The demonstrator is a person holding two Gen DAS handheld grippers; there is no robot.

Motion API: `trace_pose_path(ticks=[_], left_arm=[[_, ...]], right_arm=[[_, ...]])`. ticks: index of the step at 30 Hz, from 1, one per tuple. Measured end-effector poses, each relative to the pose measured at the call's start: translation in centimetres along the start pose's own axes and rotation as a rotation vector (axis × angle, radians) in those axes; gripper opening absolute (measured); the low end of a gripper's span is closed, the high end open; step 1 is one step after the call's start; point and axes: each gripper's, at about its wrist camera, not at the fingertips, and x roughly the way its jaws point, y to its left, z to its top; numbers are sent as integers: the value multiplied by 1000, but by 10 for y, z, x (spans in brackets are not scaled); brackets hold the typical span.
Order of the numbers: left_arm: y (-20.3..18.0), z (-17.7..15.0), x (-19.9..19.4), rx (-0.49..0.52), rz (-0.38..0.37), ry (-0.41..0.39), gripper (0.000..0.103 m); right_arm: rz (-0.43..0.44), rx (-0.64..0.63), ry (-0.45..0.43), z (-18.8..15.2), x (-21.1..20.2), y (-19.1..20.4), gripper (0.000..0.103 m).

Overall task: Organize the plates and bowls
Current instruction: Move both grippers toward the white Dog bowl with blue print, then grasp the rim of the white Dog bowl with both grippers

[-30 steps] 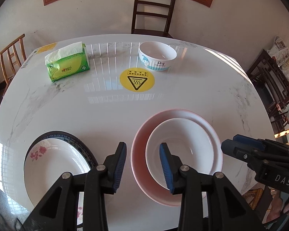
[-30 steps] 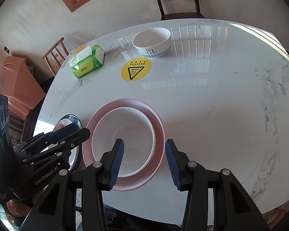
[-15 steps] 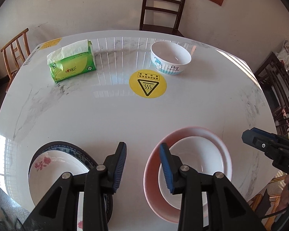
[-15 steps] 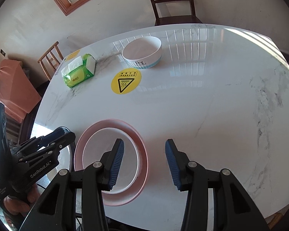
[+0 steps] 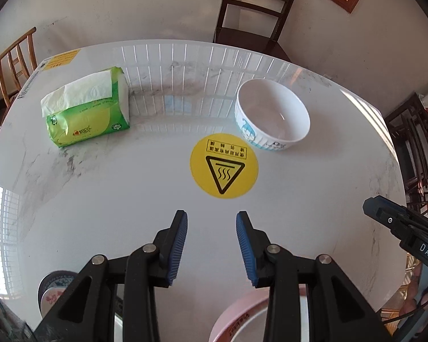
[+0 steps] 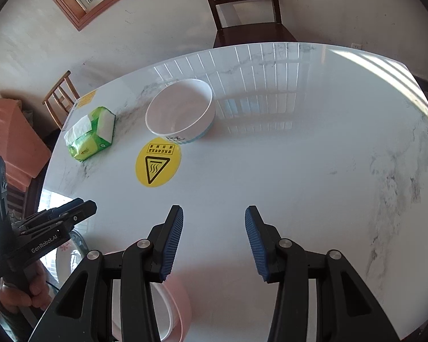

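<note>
Gaping empty — left tongs (image 5: 211, 243), right tongs (image 6: 214, 242), ribbed blue pads; glossy marble table (image 5: 114, 199); round white bowl (image 5: 272, 114)

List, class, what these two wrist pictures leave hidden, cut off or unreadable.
1. Pink plate: left wrist view, mostly cut by the bottom edge and covered by the left gripper.
2. Flowered plate: left wrist view, only a sliver beside the fingers.
3. Yellow sticker: right wrist view, print too small.
4. Right gripper: open, hides the near table.
</note>
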Motion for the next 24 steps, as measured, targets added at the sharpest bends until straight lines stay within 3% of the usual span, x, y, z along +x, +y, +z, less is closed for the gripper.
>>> trace_pose_path(ticks=[7, 14, 24], left_arm=[[-8, 51, 22, -1, -33, -11, 36], [-8, 92, 48, -52, -70, -1, 36], [-14, 114, 93, -44, -45, 48, 36]], right_arm=[[-46, -14, 22, 50, 32, -7, 44], [-19, 24, 46, 91, 60, -10, 47], [-38, -11, 102, 116, 113, 9, 46]])
